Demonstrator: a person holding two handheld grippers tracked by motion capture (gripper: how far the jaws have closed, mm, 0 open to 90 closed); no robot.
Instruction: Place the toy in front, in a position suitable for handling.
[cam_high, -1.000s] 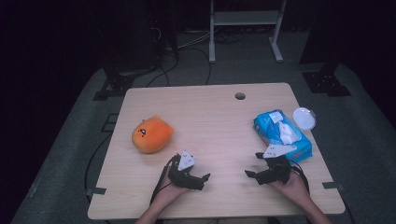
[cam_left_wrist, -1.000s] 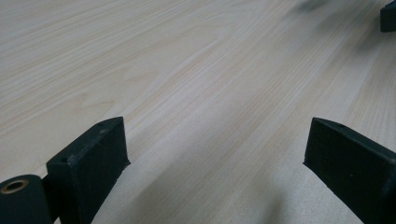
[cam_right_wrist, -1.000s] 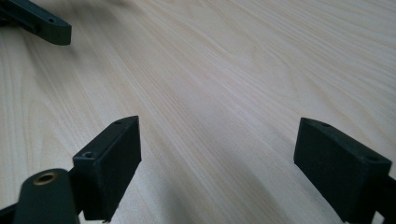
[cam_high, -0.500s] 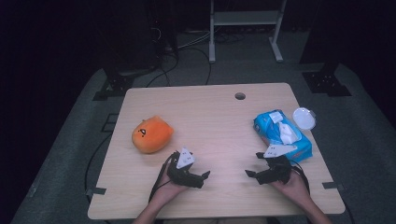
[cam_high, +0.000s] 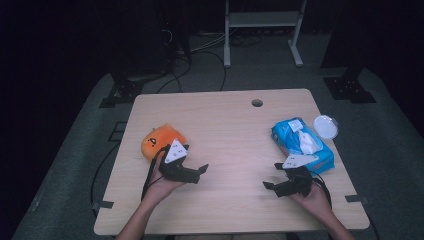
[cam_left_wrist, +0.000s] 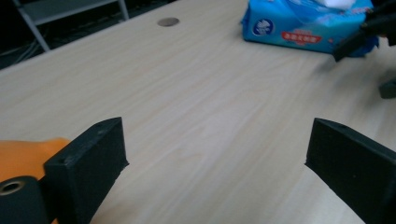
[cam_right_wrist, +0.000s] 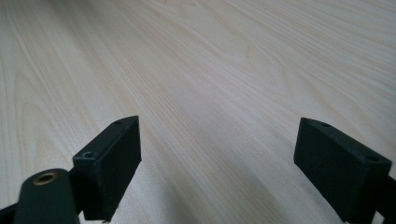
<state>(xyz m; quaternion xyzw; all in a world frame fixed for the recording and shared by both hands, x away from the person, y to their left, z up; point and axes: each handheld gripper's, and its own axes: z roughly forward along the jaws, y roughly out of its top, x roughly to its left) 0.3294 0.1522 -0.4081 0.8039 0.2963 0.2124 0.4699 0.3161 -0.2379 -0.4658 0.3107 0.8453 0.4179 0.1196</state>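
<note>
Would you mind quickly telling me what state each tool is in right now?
Left tool: open, holding nothing, beside the orange plush toy.
Right tool: open, holding nothing, near the blue wipes pack.

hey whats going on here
A person sits at a wooden table with a gripper in each hand. The left gripper is beside an orange plush toy, the right gripper just in front of a blue pack of wipes. Both grippers are open and hold nothing.

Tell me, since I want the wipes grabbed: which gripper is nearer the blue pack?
Right. The right gripper sits just below the blue pack; the left gripper is across the table beside the orange toy.
</note>
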